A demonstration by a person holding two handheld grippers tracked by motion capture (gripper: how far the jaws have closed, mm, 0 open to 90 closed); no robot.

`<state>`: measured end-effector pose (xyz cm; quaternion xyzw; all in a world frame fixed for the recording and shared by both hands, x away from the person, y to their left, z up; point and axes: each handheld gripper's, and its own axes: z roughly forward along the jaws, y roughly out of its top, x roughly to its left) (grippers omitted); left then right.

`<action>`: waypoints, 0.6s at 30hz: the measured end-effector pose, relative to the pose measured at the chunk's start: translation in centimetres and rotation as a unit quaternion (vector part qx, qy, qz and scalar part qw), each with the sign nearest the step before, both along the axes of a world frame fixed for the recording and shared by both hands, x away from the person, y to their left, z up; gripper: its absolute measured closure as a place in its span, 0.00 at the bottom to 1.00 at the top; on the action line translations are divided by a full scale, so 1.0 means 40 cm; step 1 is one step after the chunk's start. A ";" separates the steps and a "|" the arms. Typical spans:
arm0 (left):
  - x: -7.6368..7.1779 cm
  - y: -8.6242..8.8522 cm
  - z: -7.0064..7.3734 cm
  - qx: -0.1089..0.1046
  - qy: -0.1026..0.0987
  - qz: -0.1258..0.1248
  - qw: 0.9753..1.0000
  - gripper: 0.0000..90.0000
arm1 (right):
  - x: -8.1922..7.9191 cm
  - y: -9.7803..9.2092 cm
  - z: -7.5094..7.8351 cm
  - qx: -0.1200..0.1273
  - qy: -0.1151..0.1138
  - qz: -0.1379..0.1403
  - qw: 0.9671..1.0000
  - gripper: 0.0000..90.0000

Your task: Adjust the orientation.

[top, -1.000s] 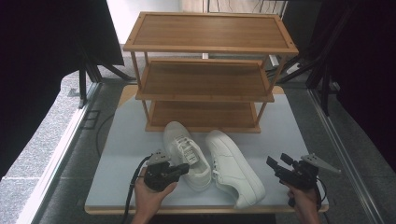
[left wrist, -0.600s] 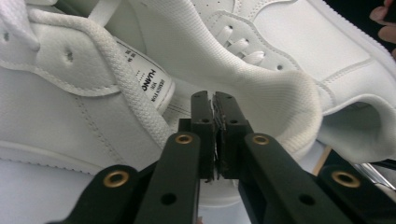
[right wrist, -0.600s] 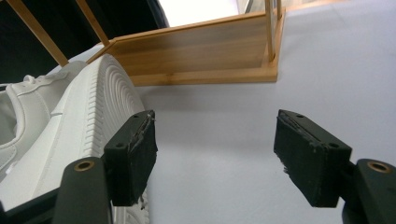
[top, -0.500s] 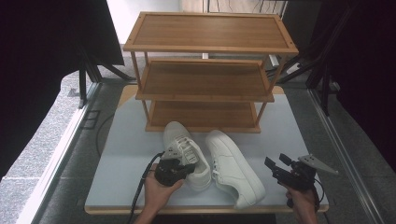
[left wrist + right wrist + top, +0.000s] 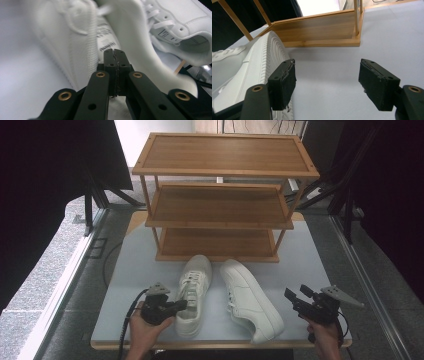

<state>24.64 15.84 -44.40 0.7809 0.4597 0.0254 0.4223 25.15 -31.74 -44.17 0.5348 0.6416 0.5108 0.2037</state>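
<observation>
Two white sneakers lie side by side on the table in front of a wooden shoe rack (image 5: 220, 210). My left gripper (image 5: 182, 305) is at the heel end of the left sneaker (image 5: 194, 275). In the left gripper view its jaws (image 5: 115, 53) are pressed together with nothing between them, right at that sneaker's (image 5: 75, 30) opening. My right gripper (image 5: 295, 297) is open, a little to the right of the right sneaker (image 5: 250, 305). In the right gripper view the open jaws (image 5: 327, 72) frame bare table, with the right sneaker's sole (image 5: 264, 62) beside the left jaw.
The rack has three empty shelves; its bottom shelf (image 5: 317, 30) sits just beyond the sneakers' toes. The table's front edge (image 5: 220, 346) runs just behind both hands. Dark stands and cables surround the table.
The left gripper has shifted slightly at the left sneaker's heel. The right gripper has edged a little towards the right sneaker. The sneakers have not moved.
</observation>
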 end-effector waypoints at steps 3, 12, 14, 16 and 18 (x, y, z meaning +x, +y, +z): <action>0.002 0.052 0.009 -0.008 0.001 0.017 1.000 0.93 | 0.006 0.010 -0.002 -0.004 -0.001 0.002 1.000 0.33; -0.011 0.061 0.048 -0.101 -0.037 0.004 0.994 0.65 | -0.014 0.025 0.016 -0.016 -0.028 0.011 0.999 0.39; -0.013 0.058 0.050 -0.105 -0.042 0.002 0.994 0.64 | -0.018 0.024 0.020 -0.016 -0.030 0.014 0.999 0.41; -0.015 0.053 0.053 -0.110 -0.052 -0.001 0.993 0.60 | -0.026 0.026 0.031 -0.017 -0.035 0.022 0.999 0.43; -0.016 0.050 0.058 -0.115 -0.062 0.000 0.991 0.59 | -0.037 0.033 0.047 -0.021 -0.044 0.042 0.998 0.49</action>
